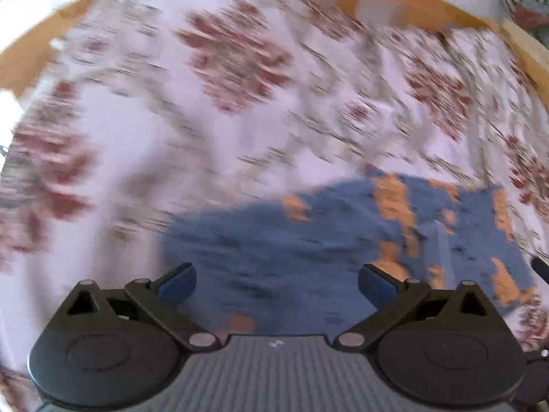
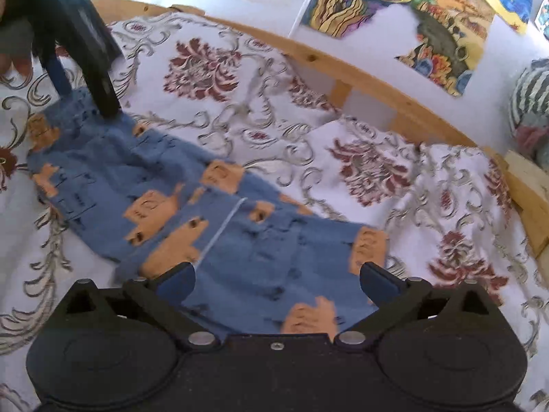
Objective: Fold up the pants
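Note:
Small blue pants point(image 2: 113, 171) with orange animal prints lie flat on the floral bedspread point(image 2: 377, 171), running from far left to near centre. My right gripper point(image 2: 277, 271) is open just above their near end, with cloth showing between the fingers and nothing gripped. In the right wrist view my left gripper point(image 2: 85, 98) comes down at the pants' far end, fingers apart, tips at the cloth. The left wrist view is motion-blurred: the left gripper point(image 1: 277, 271) is open over the blue pants point(image 1: 308, 240).
A wooden bed frame point(image 2: 377, 82) runs along the far side against a white wall with coloured drawings point(image 2: 394, 10). A striped soft object point(image 2: 530, 103) sits at the far right. Wrinkled bedspread lies around the pants.

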The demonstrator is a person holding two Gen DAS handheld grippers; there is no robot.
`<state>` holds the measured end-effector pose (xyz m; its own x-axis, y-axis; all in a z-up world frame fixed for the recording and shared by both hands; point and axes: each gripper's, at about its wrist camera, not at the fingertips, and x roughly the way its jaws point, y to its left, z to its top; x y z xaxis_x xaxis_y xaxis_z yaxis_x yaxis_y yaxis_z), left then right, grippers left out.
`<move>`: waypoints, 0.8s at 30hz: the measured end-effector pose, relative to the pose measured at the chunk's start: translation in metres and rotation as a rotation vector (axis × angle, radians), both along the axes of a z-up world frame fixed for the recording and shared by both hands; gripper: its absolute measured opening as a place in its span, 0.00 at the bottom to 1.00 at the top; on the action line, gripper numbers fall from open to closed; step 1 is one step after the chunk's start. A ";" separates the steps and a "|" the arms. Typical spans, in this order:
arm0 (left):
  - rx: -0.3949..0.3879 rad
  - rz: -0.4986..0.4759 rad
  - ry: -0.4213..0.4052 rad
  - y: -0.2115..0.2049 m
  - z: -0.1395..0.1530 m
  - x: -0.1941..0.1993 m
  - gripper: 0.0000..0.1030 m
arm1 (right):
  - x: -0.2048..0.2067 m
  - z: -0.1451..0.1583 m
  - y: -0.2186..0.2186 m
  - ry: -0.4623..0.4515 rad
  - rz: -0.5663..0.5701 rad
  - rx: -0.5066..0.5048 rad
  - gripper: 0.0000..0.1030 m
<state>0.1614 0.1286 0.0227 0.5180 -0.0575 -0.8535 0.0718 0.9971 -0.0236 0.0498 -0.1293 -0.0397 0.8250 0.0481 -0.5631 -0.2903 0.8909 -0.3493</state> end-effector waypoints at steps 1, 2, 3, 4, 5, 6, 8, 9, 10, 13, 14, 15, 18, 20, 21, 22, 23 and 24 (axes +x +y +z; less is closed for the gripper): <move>0.004 0.023 -0.025 0.013 0.002 -0.003 1.00 | 0.000 -0.001 0.003 0.007 -0.005 0.008 0.99; -0.009 0.054 -0.048 0.029 0.002 -0.007 1.00 | -0.001 -0.001 0.006 0.006 -0.011 0.015 0.99; -0.033 0.084 -0.055 0.041 -0.001 -0.009 1.00 | 0.000 0.000 0.009 -0.001 -0.016 0.021 0.99; -0.066 0.112 -0.044 0.051 -0.005 -0.008 1.00 | 0.000 0.000 0.013 -0.007 -0.016 0.029 0.99; -0.101 0.122 -0.024 0.059 -0.007 -0.006 1.00 | 0.000 0.001 0.018 -0.007 -0.014 0.033 0.99; -0.124 0.110 -0.020 0.061 -0.007 -0.004 1.00 | 0.000 0.002 0.022 -0.007 -0.011 0.037 0.99; -0.157 0.080 0.010 0.065 -0.005 0.004 1.00 | -0.003 0.002 0.032 -0.005 0.001 0.053 0.99; -0.170 0.070 0.023 0.067 -0.005 0.007 1.00 | -0.004 0.002 0.037 -0.001 0.010 0.065 0.99; -0.188 0.065 0.030 0.069 -0.006 0.009 1.00 | -0.004 0.001 0.041 0.004 0.017 0.074 0.99; -0.231 0.067 0.031 0.075 -0.009 0.011 1.00 | -0.005 0.000 0.055 0.017 0.047 0.093 0.99; -0.239 0.067 0.031 0.077 -0.010 0.011 1.00 | -0.006 0.000 0.060 0.017 0.062 0.098 0.99; -0.247 0.067 0.032 0.078 -0.010 0.011 1.00 | -0.005 0.001 0.065 0.018 0.080 0.100 0.99; -0.282 0.056 0.034 0.079 -0.010 0.011 1.00 | -0.005 0.001 0.084 0.015 0.119 0.096 0.99; -0.303 0.053 0.034 0.081 -0.010 0.011 1.00 | -0.005 0.002 0.099 0.016 0.150 0.110 0.99; -0.312 0.055 0.033 0.082 -0.010 0.012 1.00 | -0.005 0.002 0.107 0.014 0.167 0.117 0.99; -0.320 0.059 0.033 0.084 -0.010 0.012 1.00 | -0.005 0.003 0.115 0.013 0.186 0.121 0.99; -0.334 0.066 0.033 0.086 -0.010 0.013 1.00 | -0.005 0.003 0.125 0.013 0.218 0.127 0.99; -0.346 0.072 0.033 0.089 -0.010 0.012 1.00 | -0.005 0.003 0.134 0.013 0.252 0.133 0.98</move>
